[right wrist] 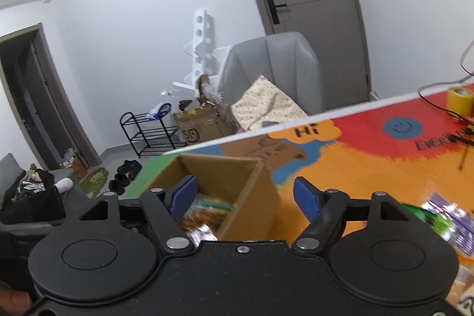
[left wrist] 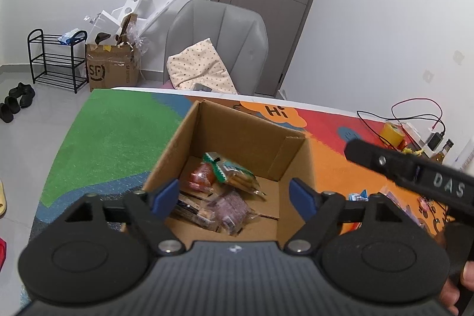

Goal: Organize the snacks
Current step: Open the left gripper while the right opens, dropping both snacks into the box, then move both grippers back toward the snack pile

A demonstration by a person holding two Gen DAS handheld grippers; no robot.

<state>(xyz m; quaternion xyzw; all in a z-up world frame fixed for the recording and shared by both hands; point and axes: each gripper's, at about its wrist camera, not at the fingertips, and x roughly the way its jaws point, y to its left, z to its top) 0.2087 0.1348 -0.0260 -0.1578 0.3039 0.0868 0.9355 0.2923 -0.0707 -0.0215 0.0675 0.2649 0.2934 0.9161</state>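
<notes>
Both grippers empty, jaws spread: left gripper [left wrist: 234, 194] over box [left wrist: 183, 138], right gripper [right wrist: 244, 196] at its rim. Risk: clipping cardboard wall, shoving box; loose snacks [right wrist: 444, 224] near right side easily scattered.

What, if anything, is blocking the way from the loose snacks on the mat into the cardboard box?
Nothing visible. The box is open at the top, with no lid or flap over it, and only bare mat lies between it and the loose snacks. Both grippers, left and right, are open and empty.

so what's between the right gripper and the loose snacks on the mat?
Only bare orange mat, per the right wrist view. The right gripper is open and empty; loose snacks lie off to its right.
</notes>
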